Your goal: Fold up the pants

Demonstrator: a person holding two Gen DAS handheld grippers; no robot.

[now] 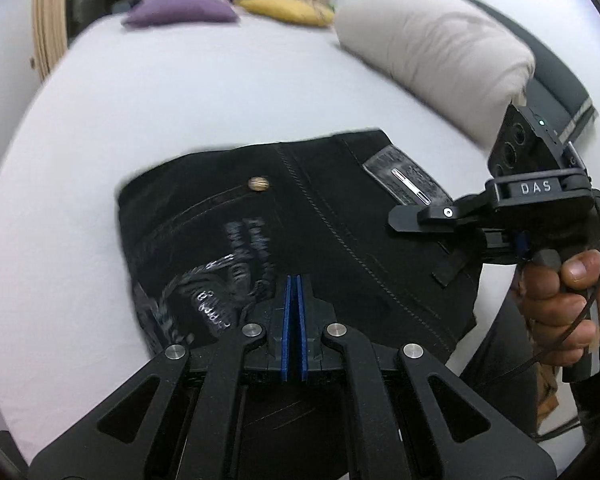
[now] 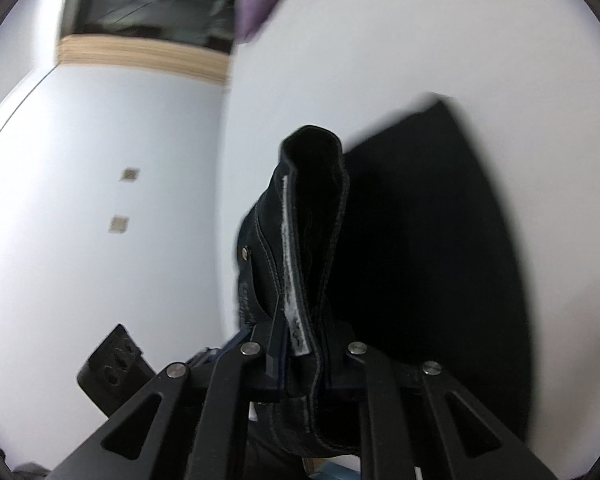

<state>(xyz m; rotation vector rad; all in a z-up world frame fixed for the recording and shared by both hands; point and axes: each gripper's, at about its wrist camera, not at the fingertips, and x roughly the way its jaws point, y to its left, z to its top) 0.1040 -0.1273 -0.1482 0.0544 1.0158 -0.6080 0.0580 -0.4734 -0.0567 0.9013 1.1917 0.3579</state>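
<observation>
Black pants [image 1: 320,232] lie folded on a white bed sheet [image 1: 180,100], with a brass rivet, a leather waist patch and white printed lettering showing. My left gripper [image 1: 296,280] is shut, its blue pads pressed together just above the pants near the lettering; nothing shows between them. My right gripper [image 1: 404,216] reaches in from the right over the waistband edge. In the right wrist view the right gripper [image 2: 304,344] is shut on a bunched fold of the pants' waistband [image 2: 312,220], which stands up between the fingers. The rest of the pants [image 2: 440,240] lies on the sheet behind.
A beige pillow [image 1: 432,48] lies at the back right, a purple cushion [image 1: 184,10] and a yellow cushion [image 1: 288,8] at the far edge. A dark folded blanket [image 1: 556,80] sits behind the pillow. A hand [image 1: 572,292] holds the right gripper's handle.
</observation>
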